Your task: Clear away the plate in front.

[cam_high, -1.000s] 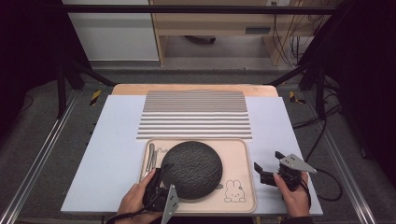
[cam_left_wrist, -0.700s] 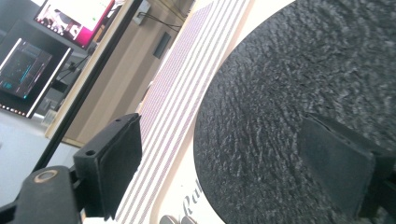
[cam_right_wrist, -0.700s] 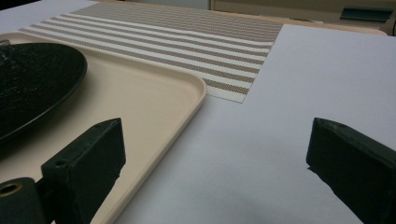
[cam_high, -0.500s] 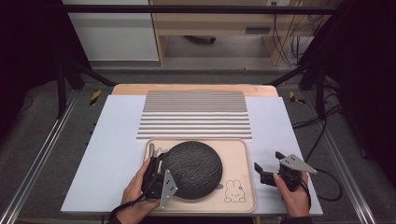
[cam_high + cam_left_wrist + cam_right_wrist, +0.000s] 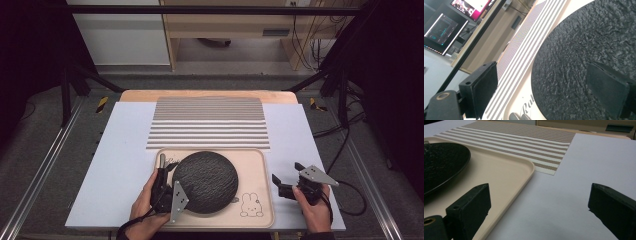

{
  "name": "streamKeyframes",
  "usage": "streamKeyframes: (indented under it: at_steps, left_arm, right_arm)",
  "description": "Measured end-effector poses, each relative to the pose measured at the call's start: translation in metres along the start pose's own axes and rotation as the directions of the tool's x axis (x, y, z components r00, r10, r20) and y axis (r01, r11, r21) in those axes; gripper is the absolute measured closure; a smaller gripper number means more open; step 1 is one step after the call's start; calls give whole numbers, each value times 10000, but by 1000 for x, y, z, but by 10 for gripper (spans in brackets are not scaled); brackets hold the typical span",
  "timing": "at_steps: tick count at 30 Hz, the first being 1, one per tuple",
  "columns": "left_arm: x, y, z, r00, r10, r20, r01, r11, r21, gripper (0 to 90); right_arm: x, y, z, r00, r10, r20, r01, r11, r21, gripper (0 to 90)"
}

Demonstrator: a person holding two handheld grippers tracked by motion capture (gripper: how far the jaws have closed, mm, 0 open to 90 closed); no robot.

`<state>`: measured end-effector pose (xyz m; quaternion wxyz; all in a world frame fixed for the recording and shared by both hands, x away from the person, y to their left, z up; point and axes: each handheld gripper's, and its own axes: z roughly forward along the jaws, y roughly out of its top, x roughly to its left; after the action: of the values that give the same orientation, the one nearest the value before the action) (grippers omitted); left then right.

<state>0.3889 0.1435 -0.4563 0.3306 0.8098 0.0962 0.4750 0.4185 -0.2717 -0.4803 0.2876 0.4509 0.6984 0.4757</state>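
We see the round black rough-textured plate (image 5: 205, 181) resting on the beige plastic tray (image 5: 260, 175) on the desk, the left gripper (image 5: 163, 186) at its rim with fingers just opening, released, while the right gripper (image 5: 285, 186) hangs beside the tray, fingers spread, empty.

The round black plate (image 5: 205, 181) looks rough & bumpy like stone, matt w/ tiny shiny specks, and it sits on a smooth, soft-shiny beige plastic tray (image 5: 256, 170) w/ a bunny drawn on it. The brown-and-white striped mat (image 5: 208, 122) looks woven, like cloth w/ lots of tiny dots, & the big pale sheet (image 5: 120, 150) under it all is flat, smooth & matt like paper. The left gripper (image 5: 549, 92) has dull black plastic jaws w/ soft-looking matt pads; its 3-cornered plate is grey metal.
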Motion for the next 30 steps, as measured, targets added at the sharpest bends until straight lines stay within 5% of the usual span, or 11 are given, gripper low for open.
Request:
streamKeyframes:
  at_steps: [10,14,19,25,30]
  left_arm:
    - [7,-6,0,9968,-777,-205,778,9970,8,104]
    - [14,-11,-2,9889,-1485,-32,1485,9889,-107,99]
    - [22,-20,-5,9844,-1745,-239,1745,9847,-37,99]
    - [33,-31,-9,9725,-2296,-377,2295,9733,-69,90]
    - [41,-39,-14,9558,-2902,-479,2896,9570,-196,89]
  right_arm:
    - [0,0,0,10000,53,1,-53,10000,-30,47]
    - [0,0,-1,10000,68,-4,-68,10000,-35,46]
    - [-1,0,-1,10000,37,5,-37,10000,-70,46]
    - [-1,0,-1,10000,39,3,-39,10000,-60,46]
    - [0,0,-1,10000,38,14,-38,10000,-50,46]
